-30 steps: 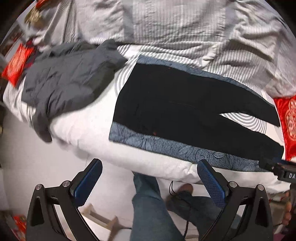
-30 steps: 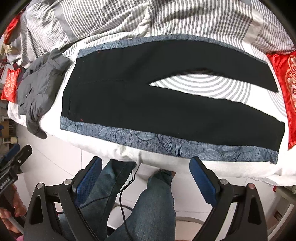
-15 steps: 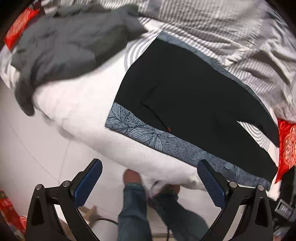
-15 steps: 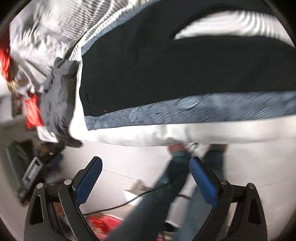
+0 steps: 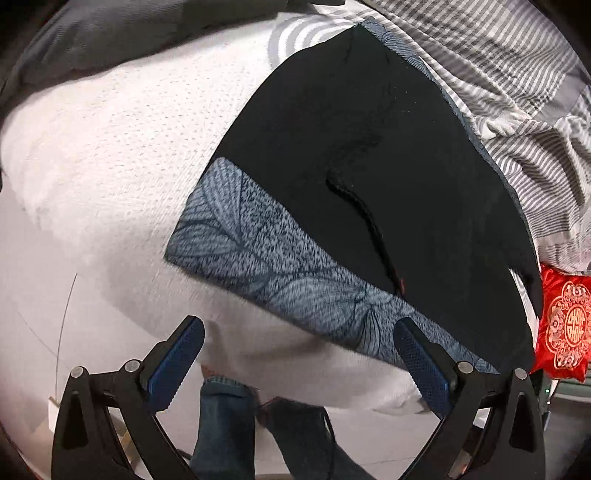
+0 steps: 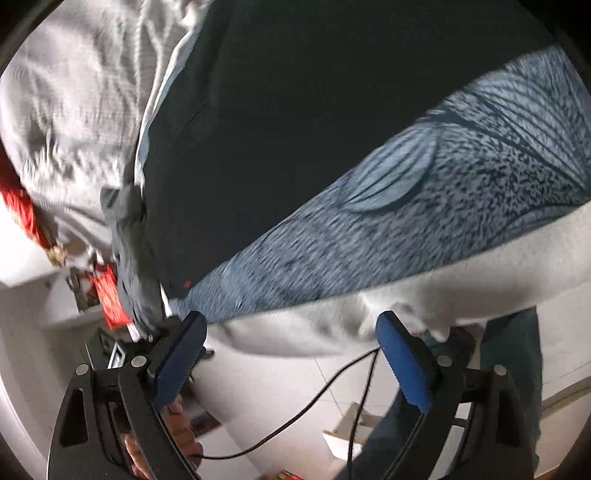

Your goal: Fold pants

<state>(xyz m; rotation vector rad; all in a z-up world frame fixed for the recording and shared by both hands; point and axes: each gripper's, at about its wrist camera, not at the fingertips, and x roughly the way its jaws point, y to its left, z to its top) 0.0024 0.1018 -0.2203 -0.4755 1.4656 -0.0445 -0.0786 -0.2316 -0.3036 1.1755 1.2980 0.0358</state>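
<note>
Black pants [image 5: 369,147] with a blue-grey leaf-print side stripe [image 5: 266,258] lie flat on a white bed; the waist end is at the left in the left wrist view. My left gripper [image 5: 299,354] is open, just off the bed's near edge, below the stripe near the waist corner. In the blurred right wrist view the same pants [image 6: 295,92] and stripe [image 6: 424,206] fill the top. My right gripper [image 6: 291,350] is open too, held just below the bed's edge under the stripe. Nothing is between either pair of fingers.
A dark grey garment [image 5: 110,33] lies on the bed left of the pants. A grey striped duvet [image 5: 517,92] is bunched behind, and a red cushion [image 5: 565,325] sits at the right. A person's jeans and shoes [image 5: 229,421] stand below, with a black cable [image 6: 295,413] hanging near.
Both grippers have moved in close to the bed's near edge and tilted, so the pants and their stripe now loom large. Both remain open.
</note>
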